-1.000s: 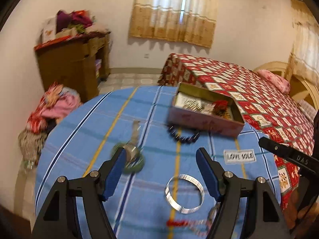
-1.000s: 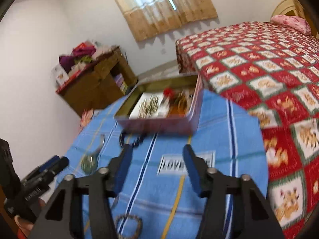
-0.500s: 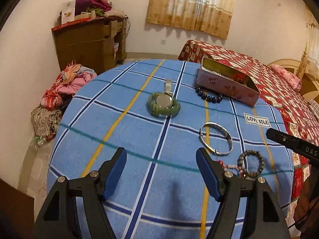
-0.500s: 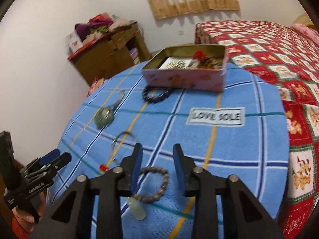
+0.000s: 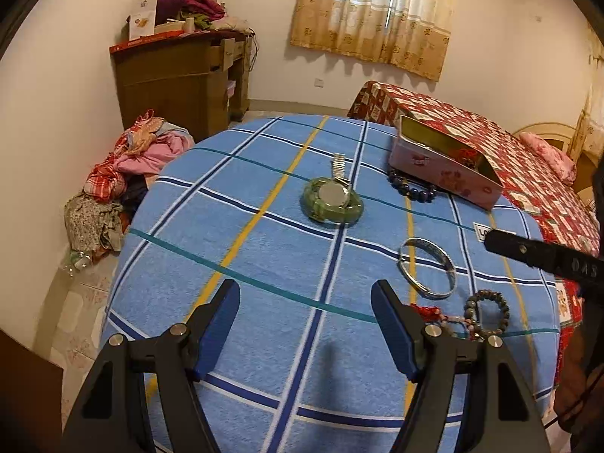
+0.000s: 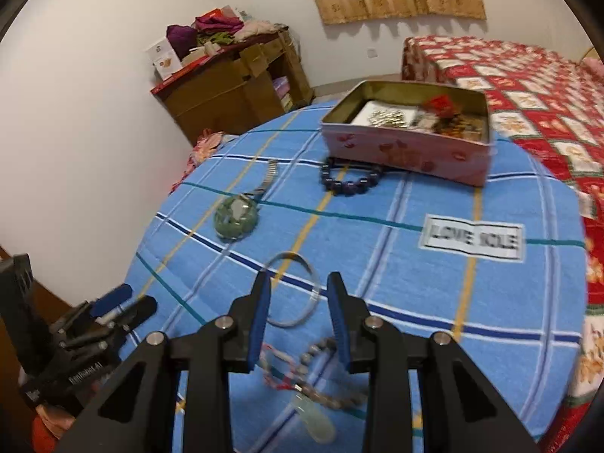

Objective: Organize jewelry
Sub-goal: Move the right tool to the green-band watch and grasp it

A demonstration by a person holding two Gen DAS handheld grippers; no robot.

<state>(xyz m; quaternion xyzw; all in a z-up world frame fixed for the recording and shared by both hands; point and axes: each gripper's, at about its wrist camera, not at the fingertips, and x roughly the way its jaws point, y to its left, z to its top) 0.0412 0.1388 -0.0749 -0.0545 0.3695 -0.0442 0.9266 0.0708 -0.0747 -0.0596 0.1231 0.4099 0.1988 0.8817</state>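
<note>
The right gripper (image 6: 298, 287), narrowed and empty, hovers over the thin silver bangle (image 6: 292, 288); the left gripper (image 5: 305, 321) hangs released. The bangle could skid across the blue checked worktop (image 6: 396, 264).

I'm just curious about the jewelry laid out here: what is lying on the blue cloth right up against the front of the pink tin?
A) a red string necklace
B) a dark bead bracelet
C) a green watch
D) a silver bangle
B: the dark bead bracelet lies against the front wall of the pink tin; the other pieces lie nearer the camera.
</note>
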